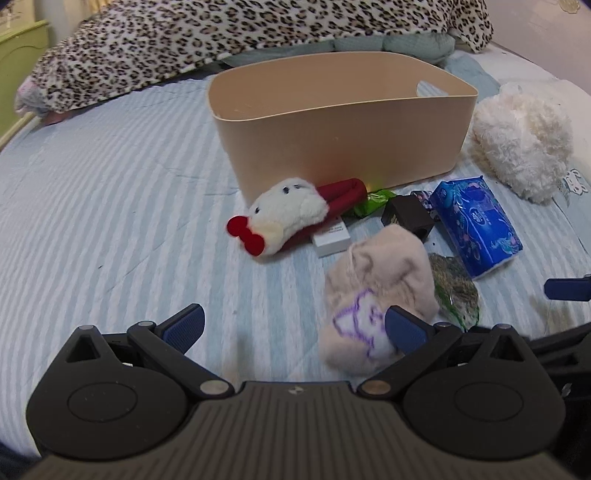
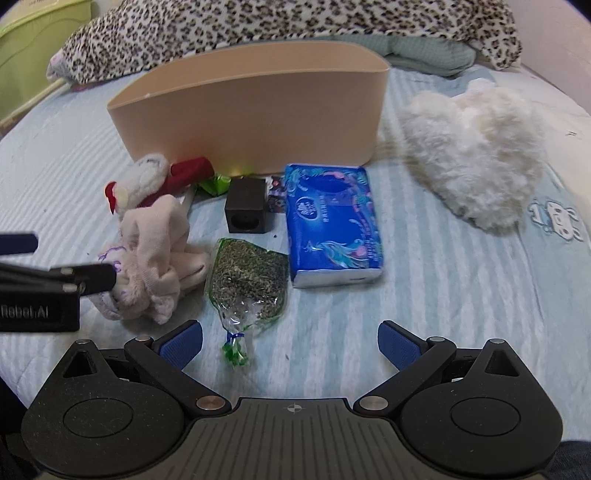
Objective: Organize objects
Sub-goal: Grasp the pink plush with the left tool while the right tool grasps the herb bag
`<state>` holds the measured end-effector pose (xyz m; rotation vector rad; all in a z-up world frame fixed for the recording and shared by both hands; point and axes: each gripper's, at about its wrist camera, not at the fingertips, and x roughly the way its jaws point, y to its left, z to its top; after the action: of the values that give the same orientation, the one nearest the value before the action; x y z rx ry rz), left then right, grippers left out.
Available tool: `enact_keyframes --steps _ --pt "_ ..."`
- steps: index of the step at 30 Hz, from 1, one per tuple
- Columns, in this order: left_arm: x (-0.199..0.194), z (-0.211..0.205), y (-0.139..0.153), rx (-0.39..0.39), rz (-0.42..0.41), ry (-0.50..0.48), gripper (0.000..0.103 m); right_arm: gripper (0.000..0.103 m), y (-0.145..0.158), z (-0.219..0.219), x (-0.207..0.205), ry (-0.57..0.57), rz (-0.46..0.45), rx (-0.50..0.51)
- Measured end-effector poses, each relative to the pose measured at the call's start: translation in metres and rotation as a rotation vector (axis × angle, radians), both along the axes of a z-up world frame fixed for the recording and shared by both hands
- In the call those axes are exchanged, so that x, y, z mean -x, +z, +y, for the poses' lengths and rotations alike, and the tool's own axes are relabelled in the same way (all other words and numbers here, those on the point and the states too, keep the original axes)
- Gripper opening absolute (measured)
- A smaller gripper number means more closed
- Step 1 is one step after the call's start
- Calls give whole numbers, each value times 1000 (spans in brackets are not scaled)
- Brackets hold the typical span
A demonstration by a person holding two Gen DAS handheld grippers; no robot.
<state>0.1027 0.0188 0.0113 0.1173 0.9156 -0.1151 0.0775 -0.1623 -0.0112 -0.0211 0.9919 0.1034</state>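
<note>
A beige bin (image 1: 343,147) (image 2: 255,122) stands on the striped bed. In front of it lie a white-and-red plush (image 1: 286,218) (image 2: 144,181), a pale pink cloth with purple marks (image 1: 376,291) (image 2: 151,258), a black box (image 1: 408,216) (image 2: 246,206), a blue tissue pack (image 1: 476,225) (image 2: 332,225) and a clear bag of dried herbs (image 1: 456,288) (image 2: 249,280). My left gripper (image 1: 295,325) is open; its right finger touches the pink cloth. My right gripper (image 2: 290,343) is open and empty, just in front of the herb bag.
A fluffy white plush (image 1: 524,144) (image 2: 476,155) lies right of the bin. A leopard-print blanket (image 1: 221,37) (image 2: 280,26) is piled behind it. A green wrapper (image 1: 373,203) and a white box (image 1: 330,238) lie by the red plush. Green furniture (image 1: 18,55) stands far left.
</note>
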Motion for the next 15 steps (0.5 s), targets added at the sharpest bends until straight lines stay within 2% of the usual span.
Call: enact_keyframes --steps 4,11,13,14,15 --pt "-17 -1 -8 32 28 -38 103 101 -9 7 -13 32 28 8" --pt "-37 2 -17 111 53 -80 103 88 -26 15 -30 66 78 8" --pt "-41 3 -19 139 60 -89 102 82 -27 14 -31 69 67 5" --pt "-42 2 -20 155 65 -96 101 73 -26 14 -30 70 62 0" --pt "-44 0 -20 168 69 -108 95 67 -25 12 -30 68 57 -9"
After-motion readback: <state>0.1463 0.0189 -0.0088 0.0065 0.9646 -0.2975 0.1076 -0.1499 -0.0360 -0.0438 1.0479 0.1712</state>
